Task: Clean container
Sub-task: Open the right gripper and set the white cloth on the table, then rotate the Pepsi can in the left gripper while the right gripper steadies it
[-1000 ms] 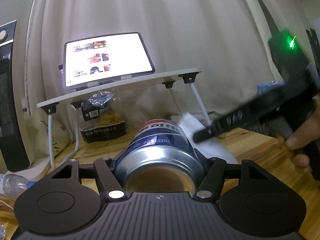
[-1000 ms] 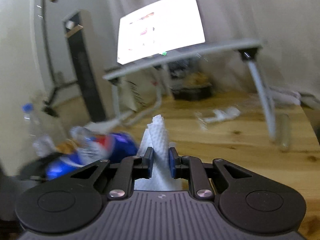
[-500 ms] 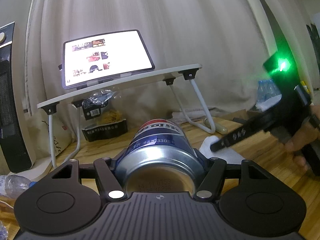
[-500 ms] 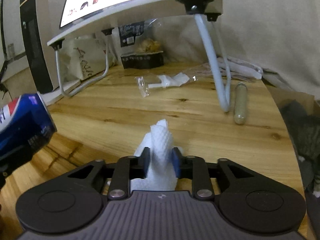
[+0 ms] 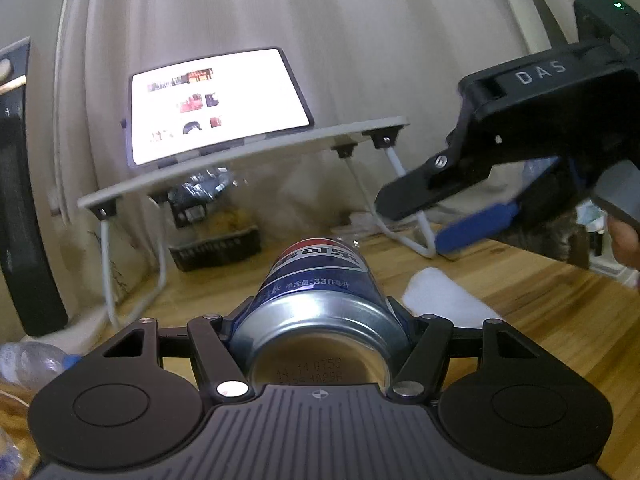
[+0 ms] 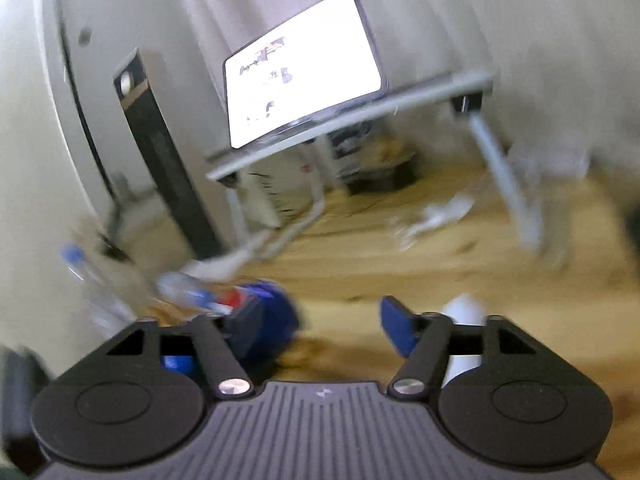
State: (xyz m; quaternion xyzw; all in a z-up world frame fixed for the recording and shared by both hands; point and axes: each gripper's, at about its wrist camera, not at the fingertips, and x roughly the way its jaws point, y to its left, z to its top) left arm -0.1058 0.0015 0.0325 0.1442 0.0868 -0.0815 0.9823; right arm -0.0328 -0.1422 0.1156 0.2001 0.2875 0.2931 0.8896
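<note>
Blue can (image 5: 320,280) in L hand-held gripper (image 5: 320,320)

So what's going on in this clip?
A person is cleaning a blue soda can. The left hand-held gripper is clamped on the can, holding it on its side above the wooden table. The right hand-held gripper is open and empty; the white paper towel lies on the table beside the can.

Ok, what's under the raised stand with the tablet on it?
Under the stand, by the curtain, sit a dark tray of something yellowish and a crinkly plastic packet above it. Both are blurred. The can hides the table just in front of them.
</note>
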